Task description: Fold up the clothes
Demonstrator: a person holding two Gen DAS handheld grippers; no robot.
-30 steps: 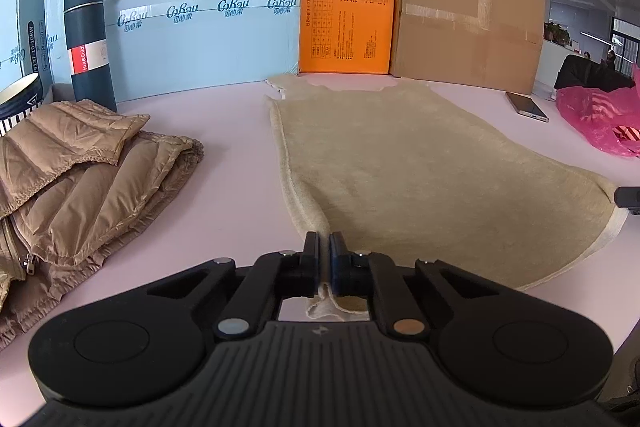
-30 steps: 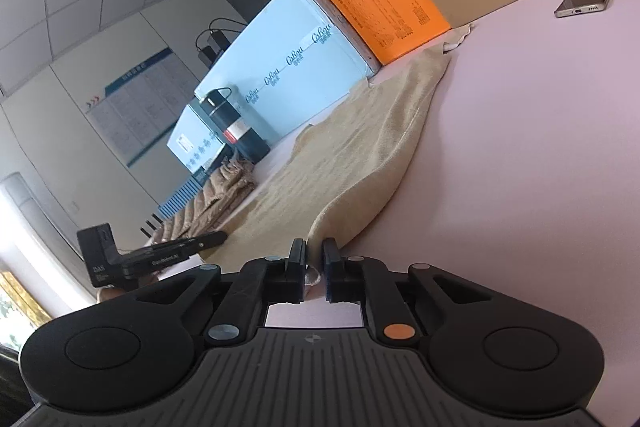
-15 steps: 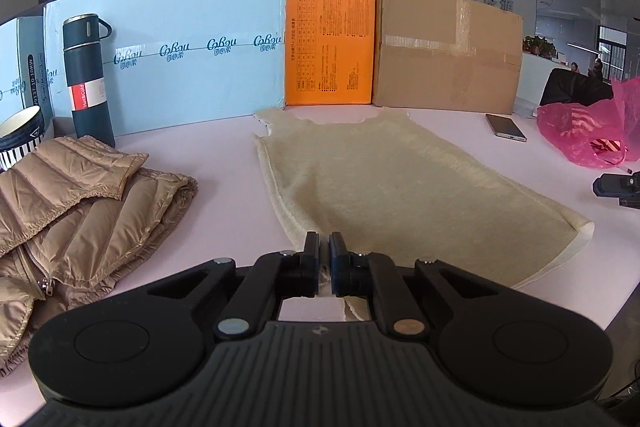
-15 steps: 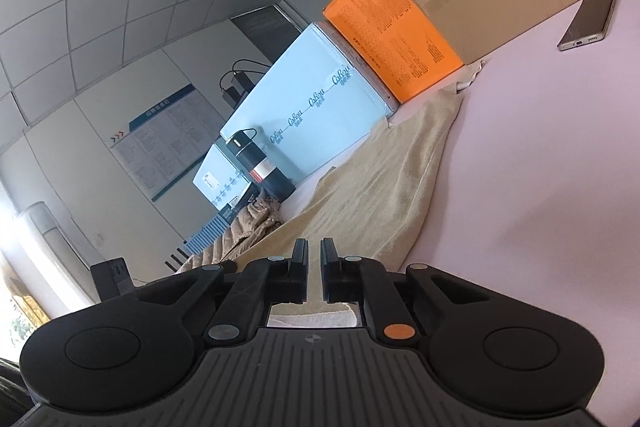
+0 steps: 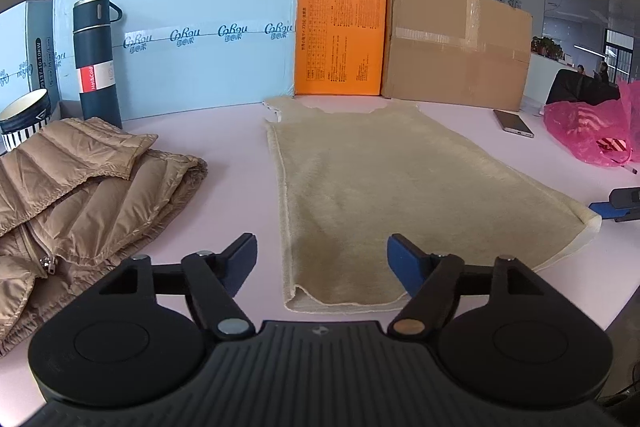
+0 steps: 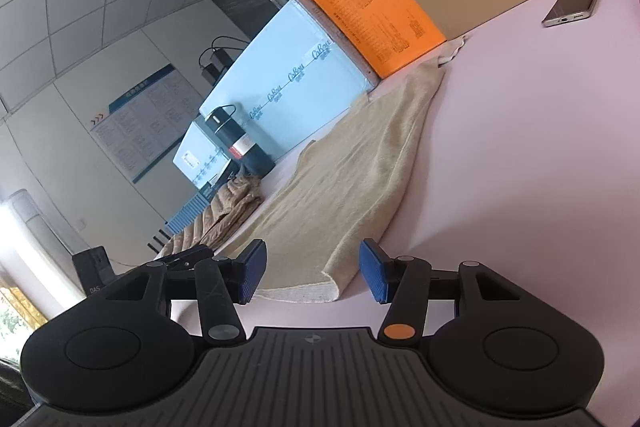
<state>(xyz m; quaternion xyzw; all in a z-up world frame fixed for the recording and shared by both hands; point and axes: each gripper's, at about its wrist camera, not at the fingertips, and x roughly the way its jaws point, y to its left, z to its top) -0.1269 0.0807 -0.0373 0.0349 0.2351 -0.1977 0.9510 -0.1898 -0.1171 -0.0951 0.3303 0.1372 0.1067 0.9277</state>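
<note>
Beige fleece garment [image 5: 400, 195]: spread flat on the pale pink table [image 5: 232, 155], far end touching the orange box [image 5: 340, 31] and cardboard box [image 5: 456, 47], near hem at the table's front.
Left gripper [image 5: 322, 259]: jaws wide apart, holding nothing, straddling the near left hem corner.
Right gripper [image 6: 310, 277]: jaws wide, nothing held, at the near right corner.
Tan puffer jacket [image 5: 80, 195]: folded, left of the garment, apart from it.
Dark flask [image 5: 96, 63]: upright behind the jacket.
Phone [image 5: 513, 123] and pink bag [image 5: 592, 131]: at the right.
</note>
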